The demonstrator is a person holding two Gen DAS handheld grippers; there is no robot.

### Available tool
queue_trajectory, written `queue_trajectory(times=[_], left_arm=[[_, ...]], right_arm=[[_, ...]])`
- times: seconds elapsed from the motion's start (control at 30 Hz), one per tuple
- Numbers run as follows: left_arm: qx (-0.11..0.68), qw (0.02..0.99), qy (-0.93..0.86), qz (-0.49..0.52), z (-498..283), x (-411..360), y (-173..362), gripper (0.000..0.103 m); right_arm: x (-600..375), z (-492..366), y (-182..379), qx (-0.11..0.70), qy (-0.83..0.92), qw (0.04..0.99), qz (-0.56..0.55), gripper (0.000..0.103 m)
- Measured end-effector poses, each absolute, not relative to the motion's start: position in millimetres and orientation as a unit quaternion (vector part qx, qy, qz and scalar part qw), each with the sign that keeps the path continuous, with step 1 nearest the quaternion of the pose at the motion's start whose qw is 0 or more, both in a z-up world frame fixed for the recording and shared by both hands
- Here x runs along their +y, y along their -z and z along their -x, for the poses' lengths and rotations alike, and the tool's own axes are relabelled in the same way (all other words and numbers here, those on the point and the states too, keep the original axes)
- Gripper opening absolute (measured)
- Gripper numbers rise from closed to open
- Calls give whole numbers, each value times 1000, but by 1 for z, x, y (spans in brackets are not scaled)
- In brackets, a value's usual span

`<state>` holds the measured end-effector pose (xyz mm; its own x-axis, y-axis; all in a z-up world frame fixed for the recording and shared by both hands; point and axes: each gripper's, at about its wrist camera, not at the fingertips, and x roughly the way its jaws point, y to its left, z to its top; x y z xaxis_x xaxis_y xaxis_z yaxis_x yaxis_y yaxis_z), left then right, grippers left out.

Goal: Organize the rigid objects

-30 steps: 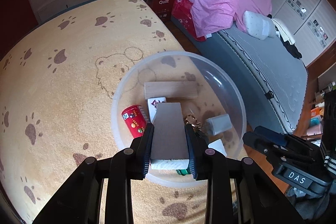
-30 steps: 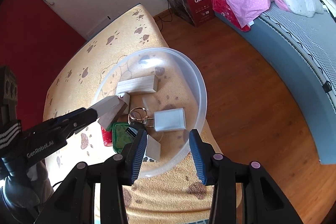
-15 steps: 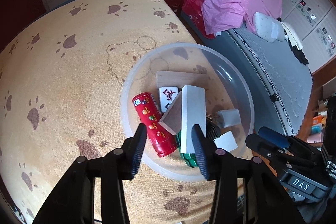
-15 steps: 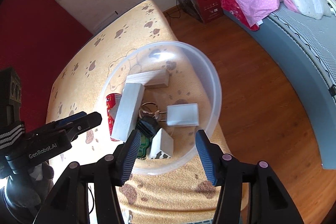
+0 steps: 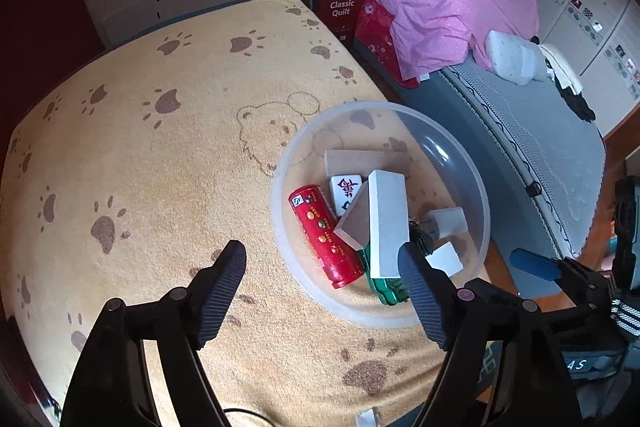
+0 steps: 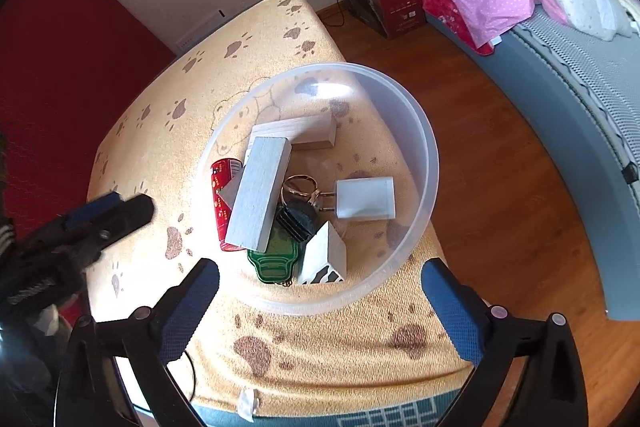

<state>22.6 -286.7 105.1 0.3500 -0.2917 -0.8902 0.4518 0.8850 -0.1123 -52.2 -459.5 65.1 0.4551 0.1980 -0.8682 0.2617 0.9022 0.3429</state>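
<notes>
My left gripper [image 5: 322, 291] and right gripper [image 6: 320, 301] have just been opening; both stand wide, nothing between the jaws. The clear plastic bowl [image 6: 426, 163] sits on the paw-print towel [image 5: 140, 167]. Inside, the grey wooden block [image 6: 258, 189] leans across the red tube [image 5: 326, 237], beside the white charger [image 6: 366, 199].

Clear plastic bowl [image 6: 428, 163] on paw-print towel [image 6: 320, 347], grey block [image 6: 258, 195] leaning across red tube [image 6: 219, 187], white charger [image 6: 366, 199], green tag [image 6: 274, 261], right gripper [image 6: 320, 291] jaws just opened wide, empty
</notes>
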Motion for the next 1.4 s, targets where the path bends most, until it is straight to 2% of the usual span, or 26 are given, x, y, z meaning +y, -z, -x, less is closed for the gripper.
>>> queue_trajectory(times=[0.27, 0.57, 0.77, 1.03, 1.4], left_arm=[[448, 854, 232, -126, -2, -272, -146, 100], [390, 884, 193, -172, 17, -261, -178, 101], [399, 883, 212, -126, 21, -246, -188, 101], [403, 880, 211, -135, 27, -249, -186, 101], [406, 877, 192, -170, 28, -262, -178, 103]], right_arm=[[-432, 64, -83, 513, 48, 839, -175, 103], [-413, 80, -110, 492, 87, 856, -135, 103], [-403, 89, -124, 475, 113, 867, -103, 103], [-384, 101, -136, 442, 151, 884, -9, 103], [-389, 99, -132, 445, 142, 884, -16, 103]])
